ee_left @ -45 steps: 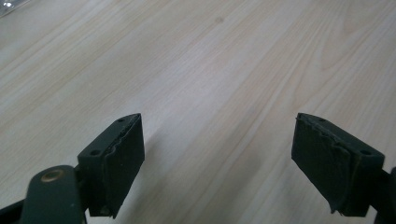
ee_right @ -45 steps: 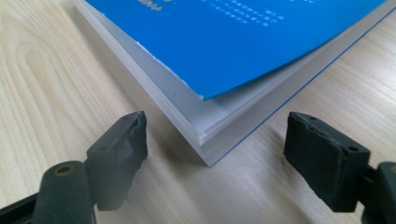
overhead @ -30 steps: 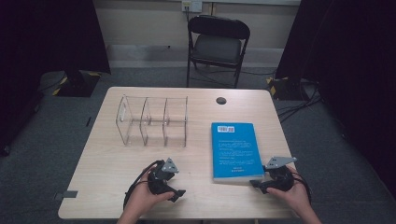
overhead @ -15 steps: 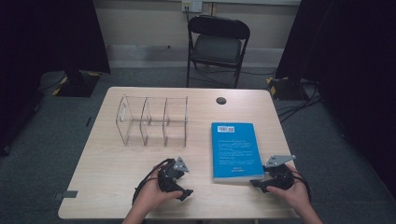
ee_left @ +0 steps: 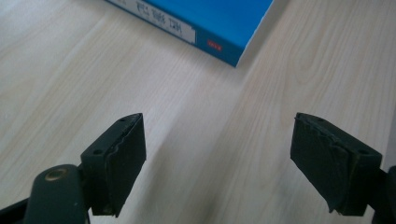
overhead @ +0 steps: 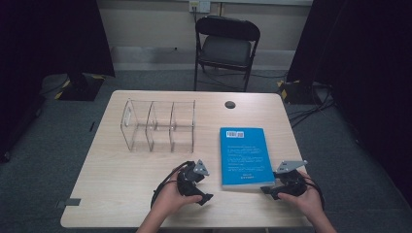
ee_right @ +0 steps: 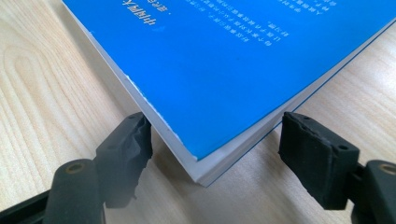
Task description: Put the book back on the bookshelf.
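Note:
A blue book point(overhead: 242, 155) lies flat on the wooden table point(overhead: 116, 189), its barcode end away from me. My right gripper point(overhead: 268, 187) sits low at the book's near right corner. In the right gripper view its jaws point(ee_right: 212, 144) straddle that corner of the book point(ee_right: 243, 60): the left pad point(ee_right: 133, 140) is at the page edge, and the other pad stands just off the cover edge. My left gripper point(overhead: 208, 187) is open on the bare table a little left of the book. Its jaws point(ee_left: 217, 154) are wide apart and point at the book's near left corner point(ee_left: 219, 28).
A clear acrylic organiser point(overhead: 158, 126) with three compartments stands left of the book, farther back. A small black round cap point(overhead: 230, 104) sits in the tabletop near the far edge. A black folding chair point(overhead: 226, 46) stands behind the table.
My left hand has moved right across the table, closer to the book's near left corner. The right hand and the book have stayed put.

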The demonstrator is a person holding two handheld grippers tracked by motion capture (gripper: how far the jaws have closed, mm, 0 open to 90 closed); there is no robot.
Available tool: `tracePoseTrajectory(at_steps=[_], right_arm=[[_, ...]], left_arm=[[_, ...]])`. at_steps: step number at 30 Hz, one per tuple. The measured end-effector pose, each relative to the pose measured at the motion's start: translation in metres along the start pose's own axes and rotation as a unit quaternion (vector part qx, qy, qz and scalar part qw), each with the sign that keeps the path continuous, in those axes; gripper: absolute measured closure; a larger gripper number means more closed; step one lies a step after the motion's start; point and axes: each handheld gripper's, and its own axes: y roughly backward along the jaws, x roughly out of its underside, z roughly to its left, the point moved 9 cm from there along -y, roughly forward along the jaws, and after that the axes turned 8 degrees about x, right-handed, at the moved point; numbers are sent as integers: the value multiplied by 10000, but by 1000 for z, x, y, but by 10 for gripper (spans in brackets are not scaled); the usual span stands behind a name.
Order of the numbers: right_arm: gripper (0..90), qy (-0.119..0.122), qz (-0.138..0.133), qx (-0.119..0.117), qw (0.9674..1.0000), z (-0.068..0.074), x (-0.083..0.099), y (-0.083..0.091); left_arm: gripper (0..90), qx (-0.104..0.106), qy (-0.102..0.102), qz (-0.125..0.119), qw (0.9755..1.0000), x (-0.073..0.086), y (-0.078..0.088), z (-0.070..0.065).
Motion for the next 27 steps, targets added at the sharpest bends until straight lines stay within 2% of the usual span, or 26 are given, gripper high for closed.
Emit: tracePoseTrajectory(at_steps=[3,5,8,10,11,12,16,18,21,22,23,26,27], right_arm=[[254,22,14,18,10000,0,0,1],[254,23,17,14,10000,0,-1,1],[257,12,11,28,10000,0,-2,4],[260,11,-101,8,9999,-1,-4,5],[270,-17,-107,15,9999,0,-5,7],[282,16,-115,62,9999,-1,-5,8],[283,-27,-139,32,9999,-2,-6,8],[284,16,-185,30,9998,-2,-7,9],[284,0,-231,12,9997,-2,-9,9],[284,5,-230,20,9997,-2,-9,10],[284,-10,-224,22,9997,-2,-10,10],[286,-43,-204,12,9998,-2,-10,11],[286,-76,-184,11,9998,-2,-10,11]], left_arm=[[182,24,18,-104,9999,-9,-6,-3],[182,45,-131,-18,9999,-13,-7,-4],[182,51,-171,-25,9998,-19,-11,-6],[182,83,-179,-42,9998,-22,-13,-7],[182,63,-125,-69,9999,-24,-15,-8],[182,112,-212,-36,9997,-25,-15,-8],[182,141,-227,-79,9996,-33,-19,-12],[182,132,-305,6,9994,-34,-18,-12],[182,165,-193,-179,9995,-42,-23,-15],[182,139,-330,-73,9993,-43,-22,-13],[182,164,-411,-72,9990,-46,-23,-13],[182,171,-424,-92,9989,-51,-27,-16],[182,245,-470,-69,9986,-53,-29,-17]])
